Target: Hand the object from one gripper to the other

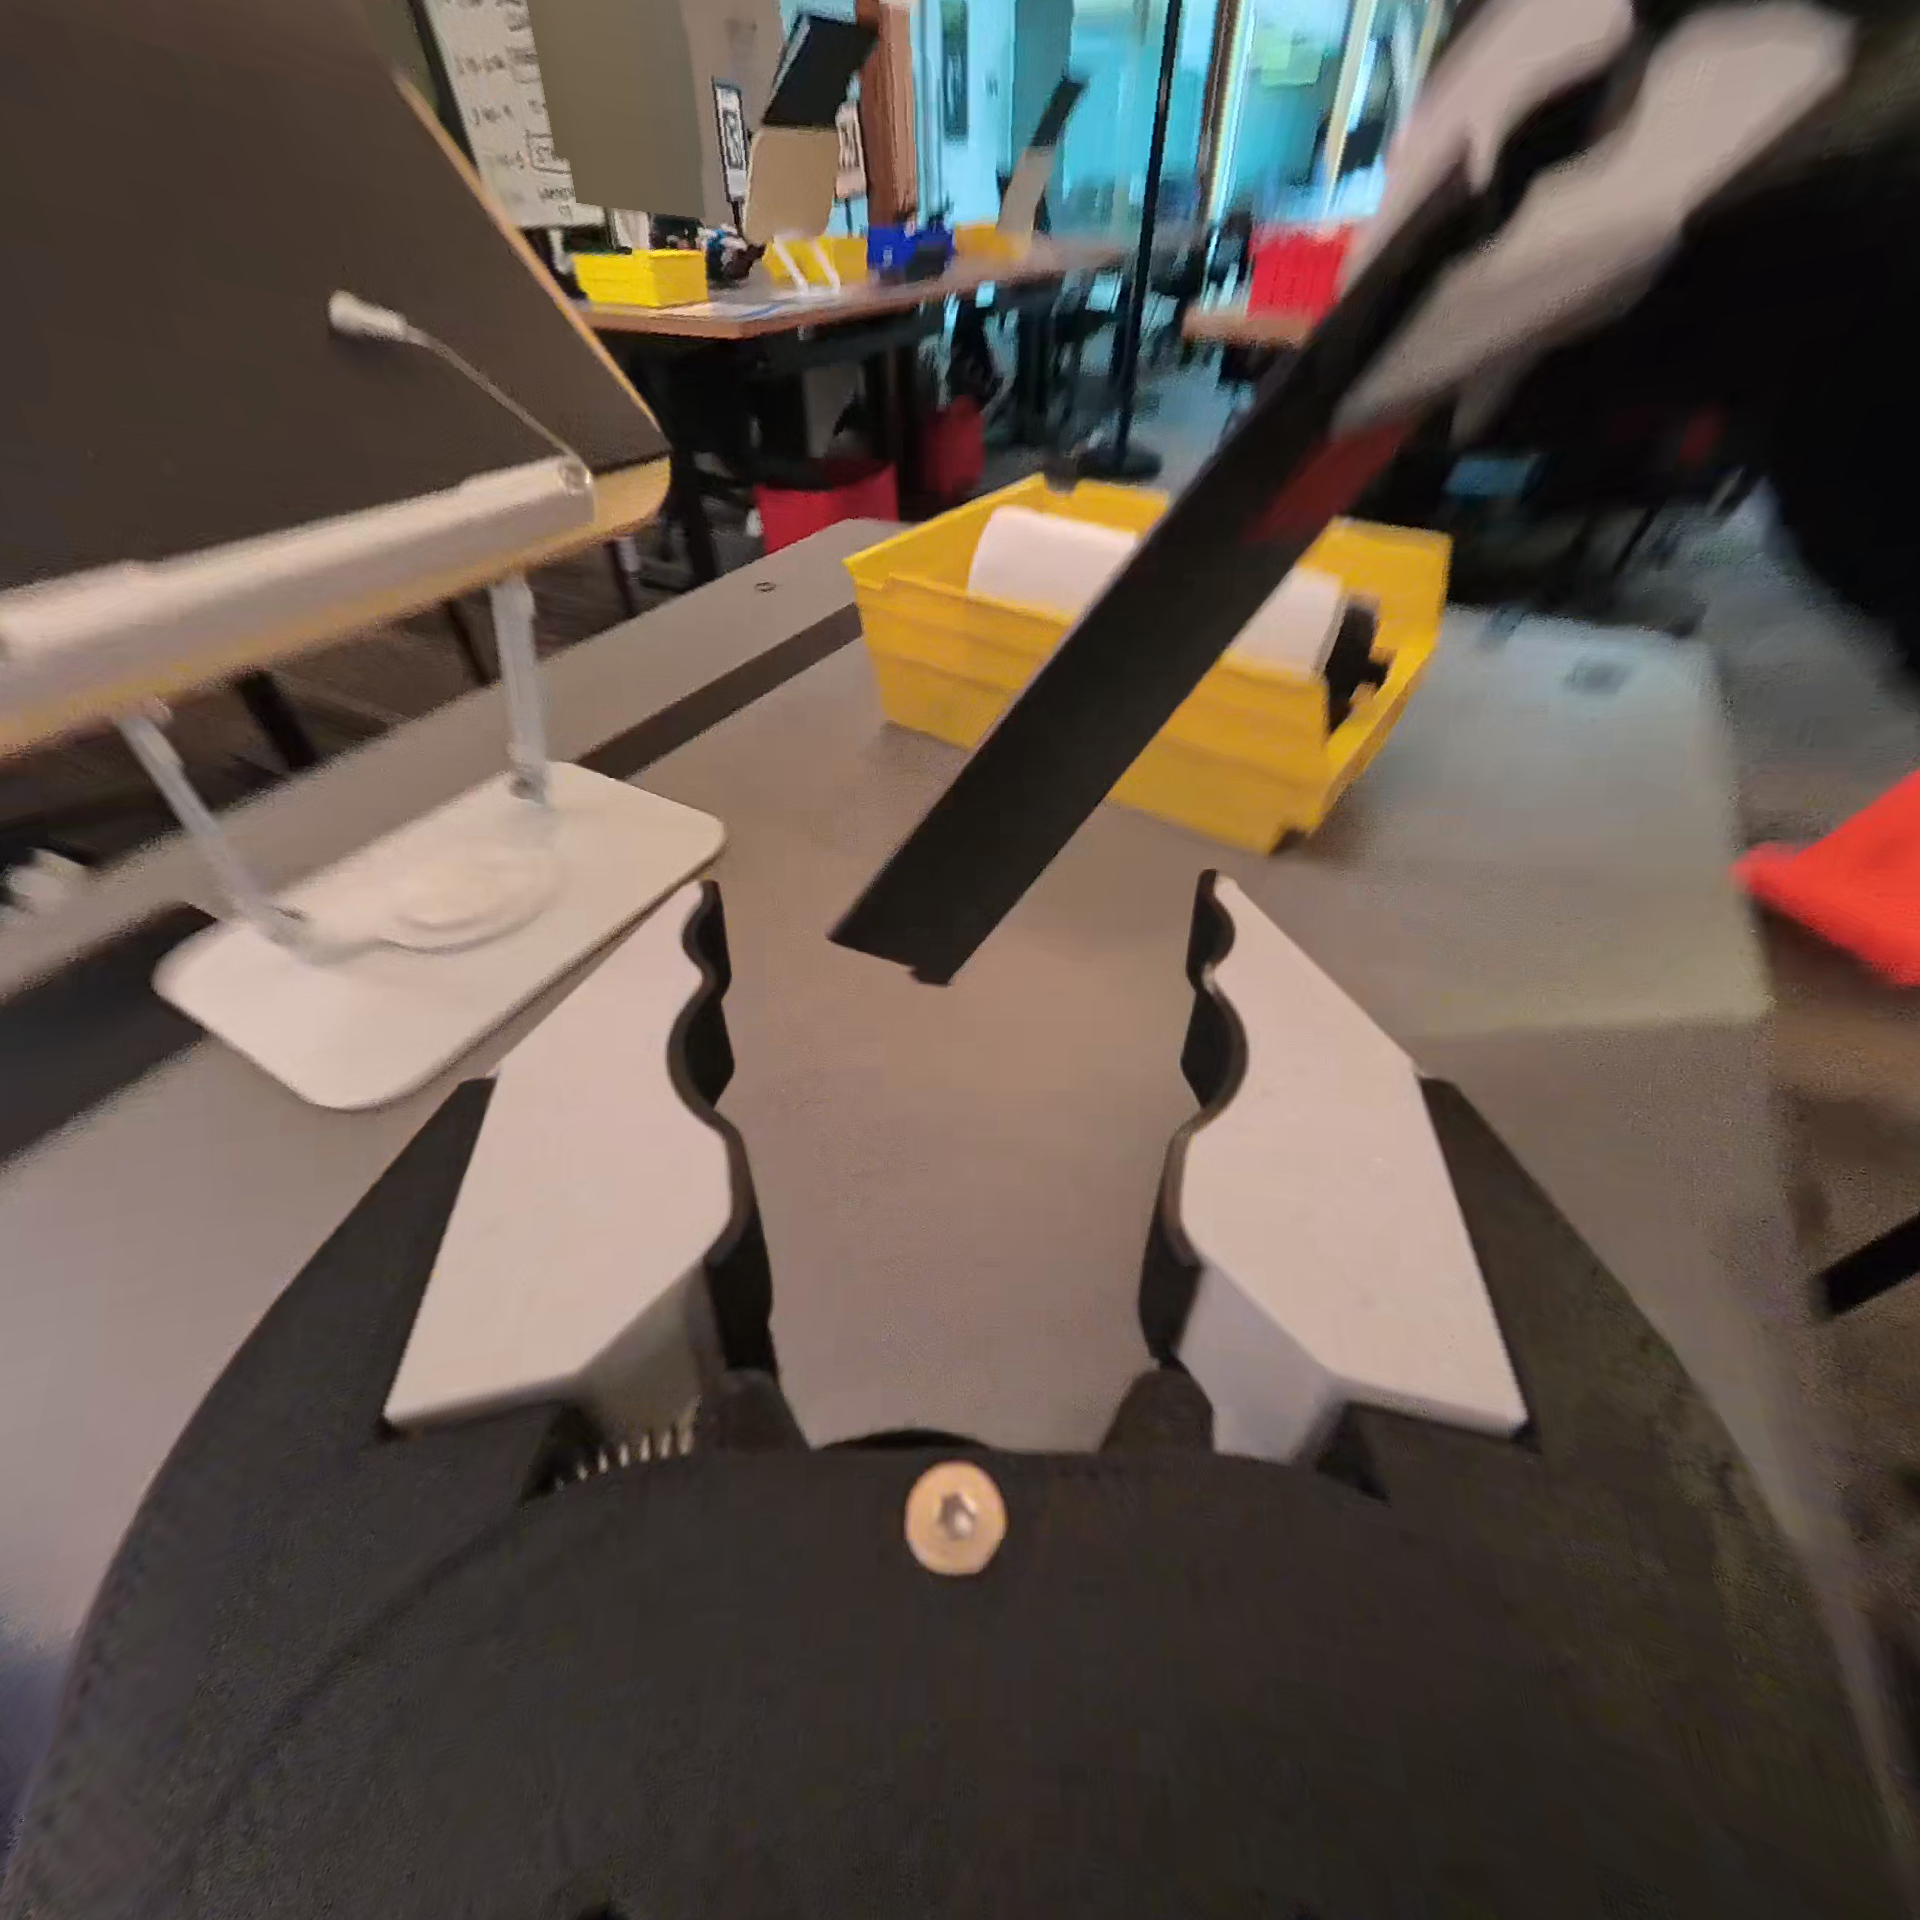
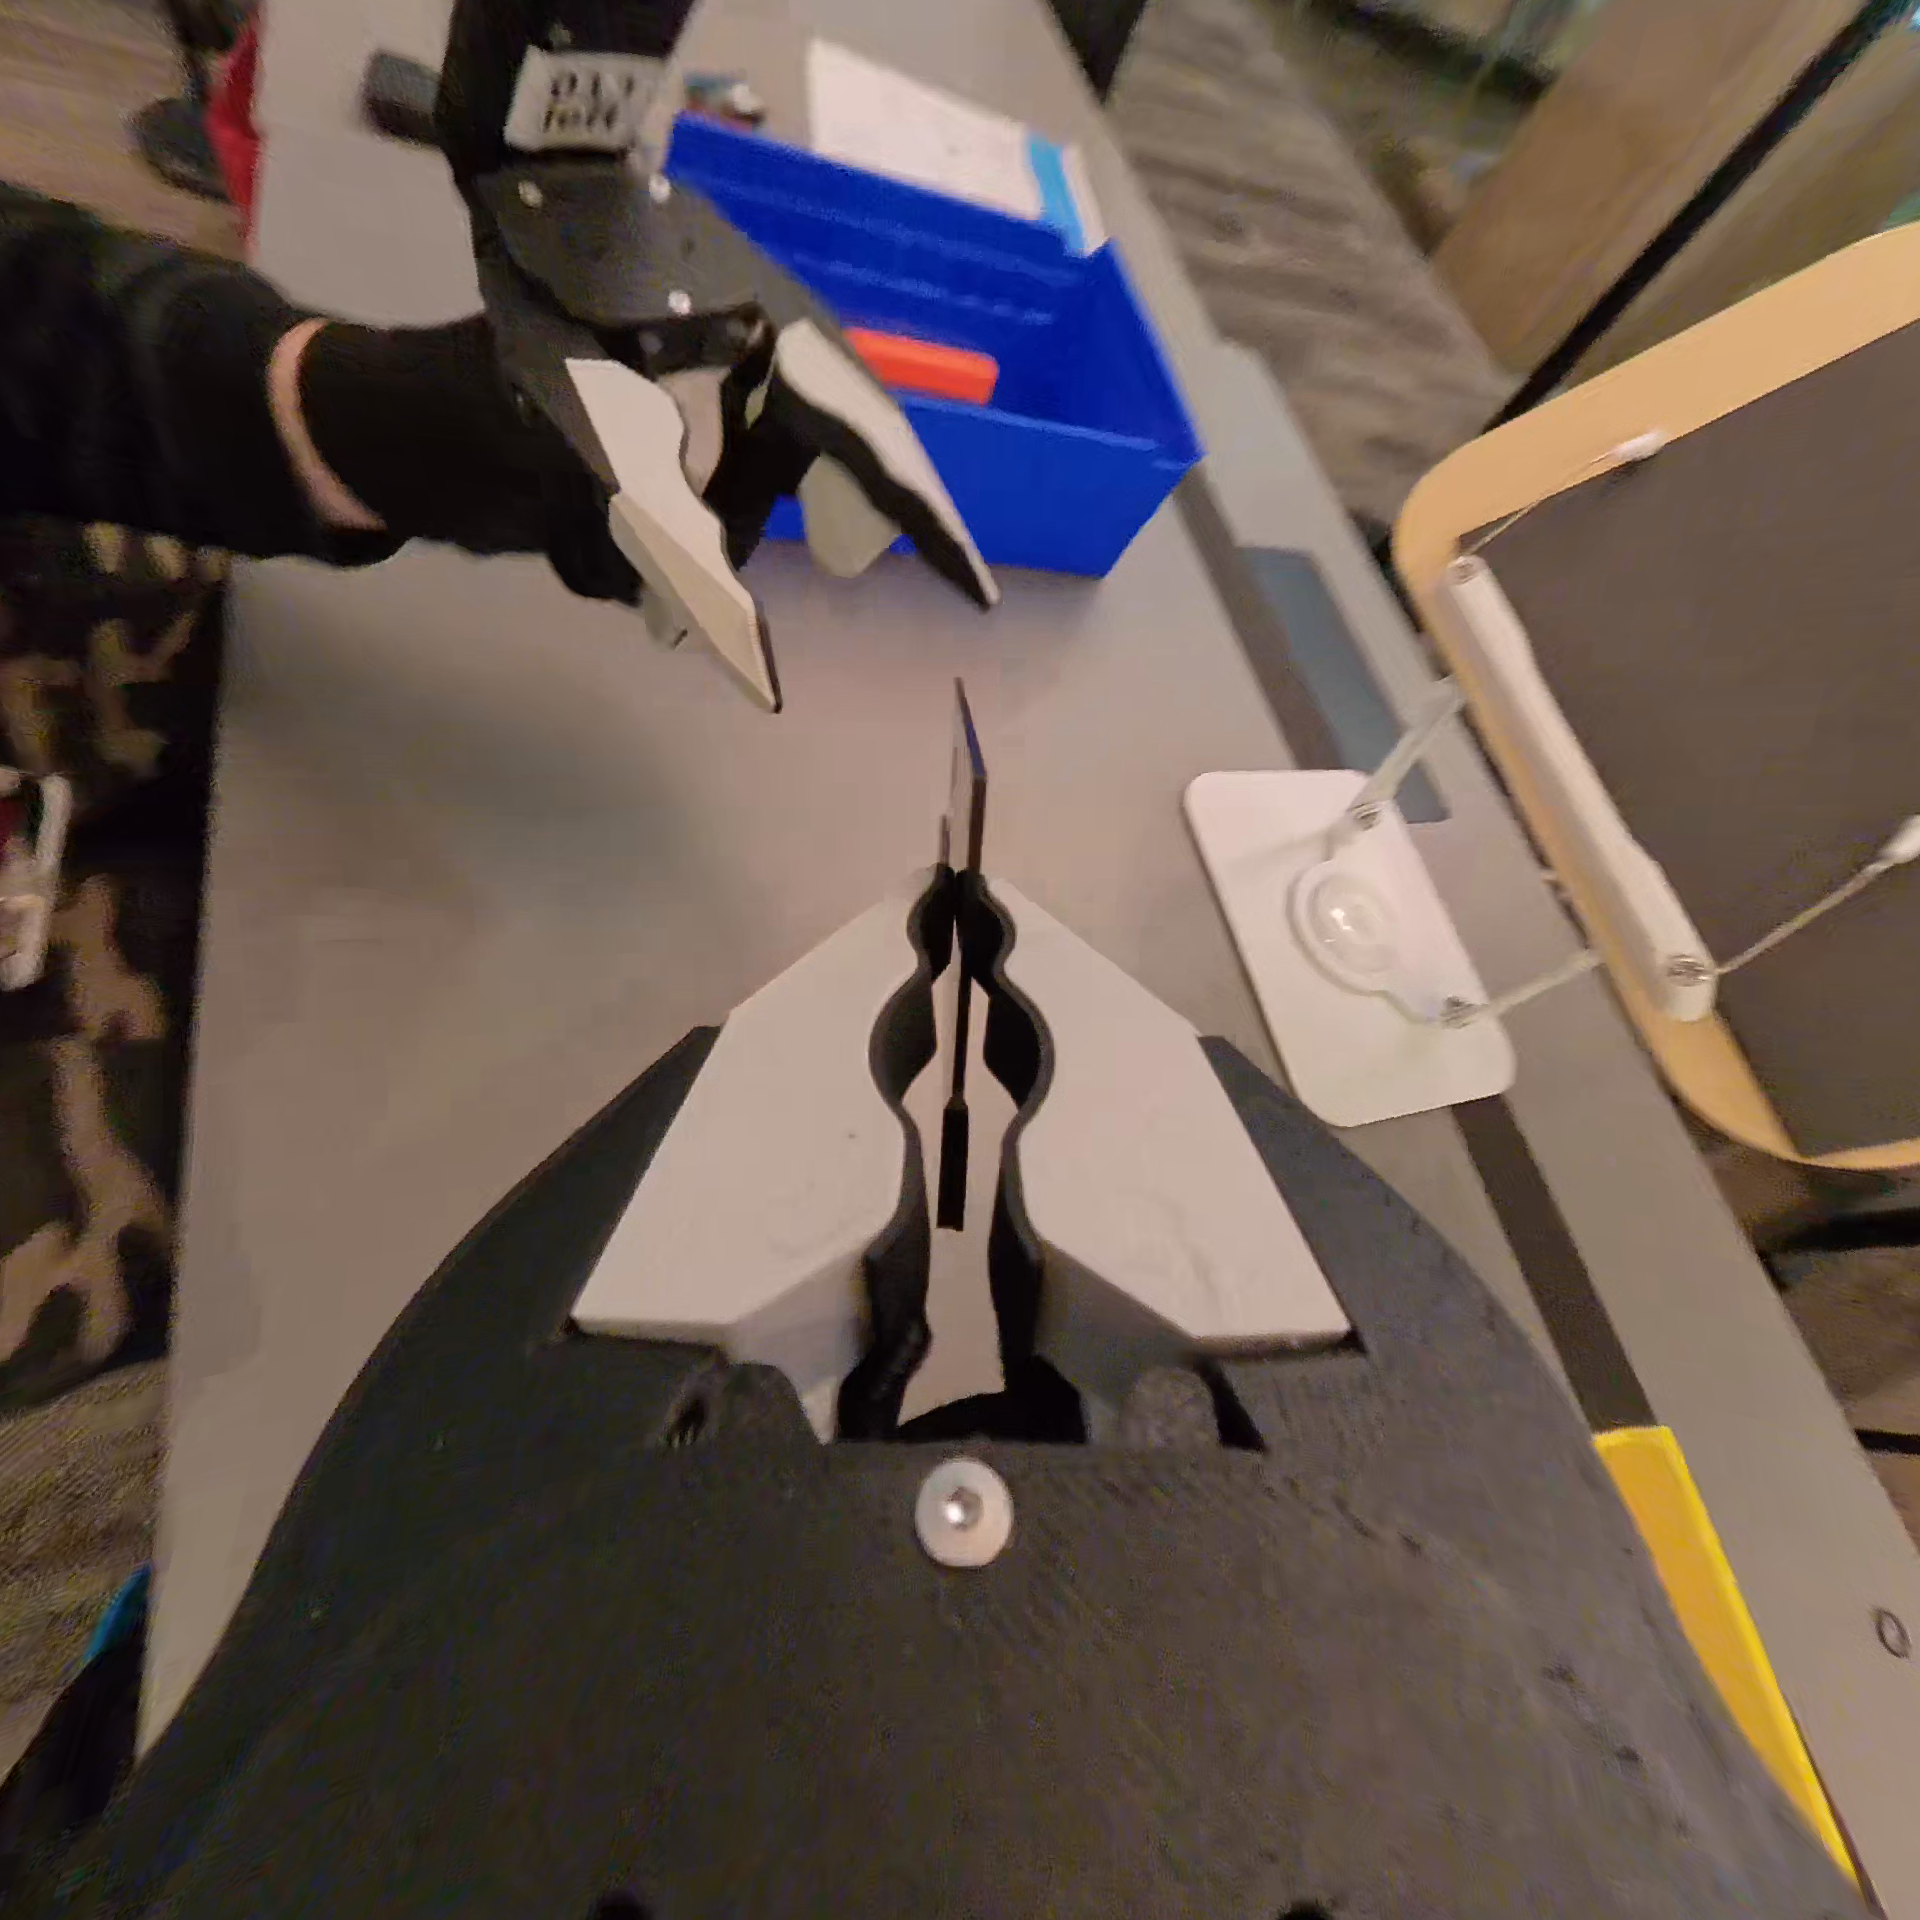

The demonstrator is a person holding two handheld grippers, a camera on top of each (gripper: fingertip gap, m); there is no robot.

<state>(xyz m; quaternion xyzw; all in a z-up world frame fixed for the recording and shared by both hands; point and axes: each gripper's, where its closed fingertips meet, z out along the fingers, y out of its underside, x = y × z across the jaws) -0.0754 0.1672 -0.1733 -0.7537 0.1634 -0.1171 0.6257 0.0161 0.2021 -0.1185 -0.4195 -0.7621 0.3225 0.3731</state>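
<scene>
A thin flat black strip (image 1: pixel 1091 707) is clamped in my right gripper (image 2: pixel 961 883), which is shut on it. In the right wrist view the strip (image 2: pixel 968 769) shows edge-on and sticks out past the fingertips. In the left wrist view the right gripper (image 1: pixel 1558 208) is a blur at the upper right, and the strip slants down from it. The strip's free end hangs just in front of my left gripper (image 1: pixel 956 904), between the line of its open, empty jaws. In the right wrist view a black-gloved hand (image 2: pixel 416 436) holds the left gripper (image 2: pixel 883 655), open, just beyond the strip's tip.
Everything is over a grey table (image 1: pixel 935 1143). A yellow bin (image 1: pixel 1195 727) holding a white roll stands behind the strip. A blue bin (image 2: pixel 1039 468) with an orange-red piece stands behind the left gripper. A white stand base (image 2: pixel 1351 956) carries a tilted dark panel (image 1: pixel 260 260). An orange-red object (image 1: pixel 1849 894) lies at the right.
</scene>
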